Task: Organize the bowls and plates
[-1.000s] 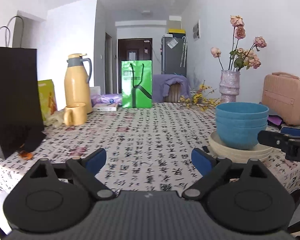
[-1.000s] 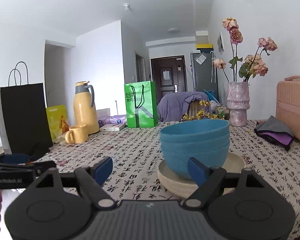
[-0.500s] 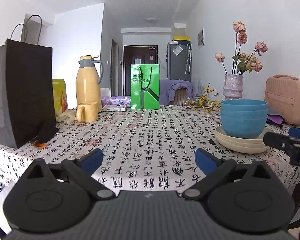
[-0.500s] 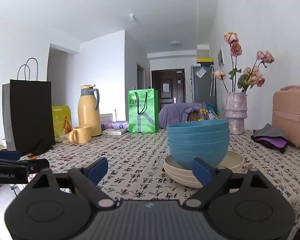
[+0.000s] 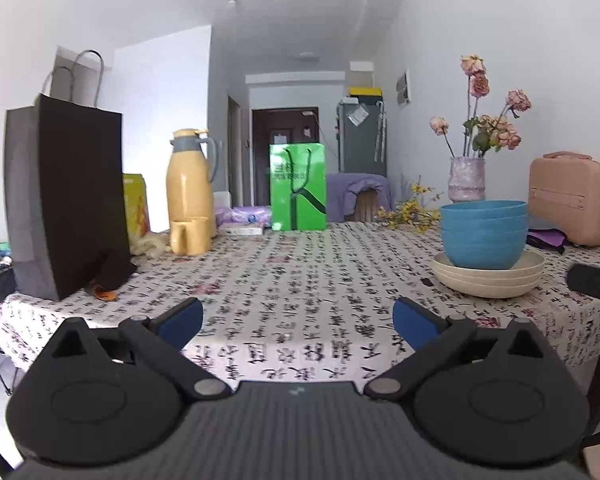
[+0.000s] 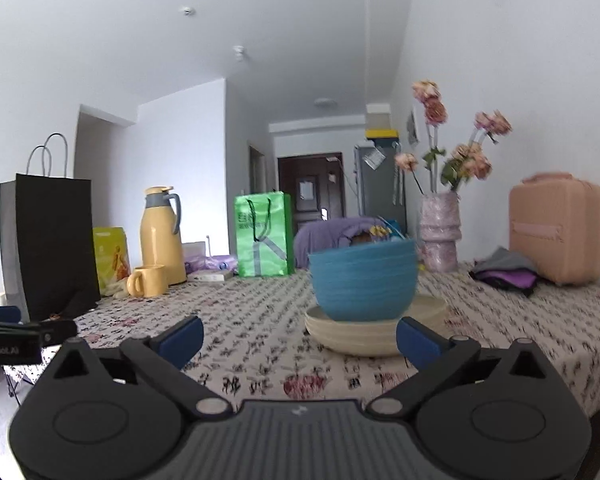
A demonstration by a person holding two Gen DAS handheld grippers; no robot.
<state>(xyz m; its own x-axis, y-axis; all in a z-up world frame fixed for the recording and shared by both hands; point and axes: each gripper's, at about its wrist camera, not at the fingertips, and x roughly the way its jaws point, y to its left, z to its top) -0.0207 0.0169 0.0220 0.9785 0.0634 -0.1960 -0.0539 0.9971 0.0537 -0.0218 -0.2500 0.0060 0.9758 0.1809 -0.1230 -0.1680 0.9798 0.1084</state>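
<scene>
A stack of blue bowls (image 5: pixel 483 235) sits on a stack of cream plates (image 5: pixel 489 280) on the right part of the table; the same blue bowls (image 6: pixel 363 280) and cream plates (image 6: pixel 364 336) show in the right wrist view, just ahead. My left gripper (image 5: pixel 298 326) is open and empty, held off the table's near edge. My right gripper (image 6: pixel 299 338) is open and empty, just short of the plates. The right gripper's tip shows at the right edge of the left wrist view (image 5: pixel 594 285).
On the patterned tablecloth (image 5: pixel 300 280) stand a black paper bag (image 5: pixel 66 208), a yellow thermos (image 5: pixel 190 184) with a yellow mug (image 5: pixel 190 236), a green bag (image 5: pixel 298 186), a flower vase (image 5: pixel 467 179), a pink case (image 5: pixel 570 200) and purple cloth (image 6: pixel 506 274).
Both grippers have drawn back from the table and dropped lower; the table's near edge now shows. The bowls and plates have not moved. Both grippers stayed open.
</scene>
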